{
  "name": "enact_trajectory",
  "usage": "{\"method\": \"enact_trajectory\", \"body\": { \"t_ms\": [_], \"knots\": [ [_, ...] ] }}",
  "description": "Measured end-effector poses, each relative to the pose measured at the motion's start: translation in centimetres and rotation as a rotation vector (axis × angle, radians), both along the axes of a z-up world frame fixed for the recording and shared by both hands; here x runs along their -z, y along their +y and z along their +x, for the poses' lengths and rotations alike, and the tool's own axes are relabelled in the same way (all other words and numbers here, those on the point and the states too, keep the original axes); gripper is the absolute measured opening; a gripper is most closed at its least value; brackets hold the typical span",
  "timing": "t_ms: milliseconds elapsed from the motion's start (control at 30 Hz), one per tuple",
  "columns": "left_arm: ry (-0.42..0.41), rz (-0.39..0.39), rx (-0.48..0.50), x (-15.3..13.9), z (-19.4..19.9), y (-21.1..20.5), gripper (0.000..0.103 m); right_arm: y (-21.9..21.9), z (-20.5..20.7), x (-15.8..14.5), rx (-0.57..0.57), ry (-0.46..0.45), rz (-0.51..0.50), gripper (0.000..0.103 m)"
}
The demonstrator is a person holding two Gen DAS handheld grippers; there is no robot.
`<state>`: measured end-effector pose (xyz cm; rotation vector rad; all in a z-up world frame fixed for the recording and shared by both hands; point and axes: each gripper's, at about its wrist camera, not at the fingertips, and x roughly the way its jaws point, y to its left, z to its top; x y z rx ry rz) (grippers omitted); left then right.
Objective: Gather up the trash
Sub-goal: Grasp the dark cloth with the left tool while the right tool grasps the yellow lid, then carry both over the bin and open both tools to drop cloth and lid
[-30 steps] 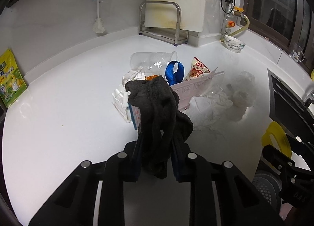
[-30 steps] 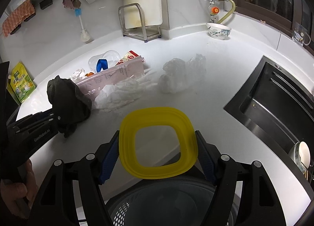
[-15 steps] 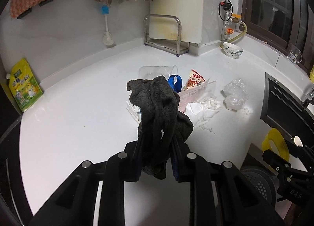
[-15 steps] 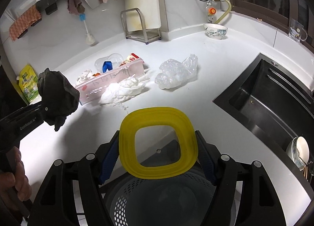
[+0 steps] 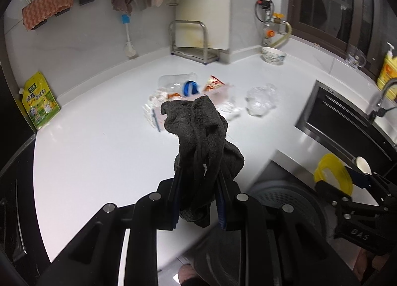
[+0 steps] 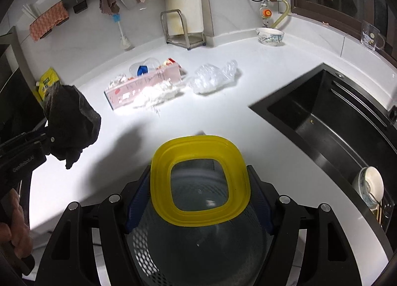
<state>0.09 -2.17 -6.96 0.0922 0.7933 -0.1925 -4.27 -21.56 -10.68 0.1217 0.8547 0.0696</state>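
My left gripper point(image 5: 198, 186) is shut on a dark grey rag point(image 5: 198, 142) and holds it above the counter's front edge; the rag also shows in the right wrist view point(image 6: 70, 124). My right gripper point(image 6: 199, 186) is shut on a yellow ring-shaped lid point(image 6: 198, 159), held over a grey perforated trash bin point(image 6: 188, 248) below the counter; the lid also shows in the left wrist view point(image 5: 332, 174). On the white counter lie a pink carton point(image 6: 144, 85), crumpled white tissue point(image 6: 156, 95), a clear plastic bag point(image 6: 213, 77) and a clear bottle with a blue label point(image 6: 144, 67).
A black sink point(image 6: 327, 114) is sunk in the counter at right, with a cup point(image 6: 369, 186) beside it. A bowl point(image 6: 270, 35), a metal rack point(image 6: 183, 30) and a brush point(image 6: 124, 38) stand along the back wall. A yellow-green pouch point(image 5: 39, 100) leans at left.
Both grippers have drawn back from the trash pile toward the counter's front edge. The right gripper with the lid now hangs over the bin. The grips are unchanged.
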Motion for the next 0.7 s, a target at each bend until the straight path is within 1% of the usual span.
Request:
{"method": "enact_trajectory", "body": {
  "t_ms": [133, 267, 533, 700],
  "knots": [
    [0.012, -0.003, 0.032, 0.4, -2.5, -2.0, 0.023, -1.0, -2.1, 0.5, -0.012, 0.019, 0.000, 0.070],
    [0.042, 0.002, 0.048, 1.4, -4.4, -3.7, 0.023, -1.9, -3.6, 1.2, -0.023, 0.033, 0.002, 0.070],
    [0.124, -0.007, 0.069, 4.6, -7.4, -6.6, 0.023, -3.7, -6.5, 4.2, -0.051, 0.091, 0.004, 0.070],
    [0.197, 0.000, 0.046, 7.4, -8.3, -7.2, 0.024, -3.9, -7.0, 5.9, -0.073, 0.127, 0.015, 0.070]
  ]
}}
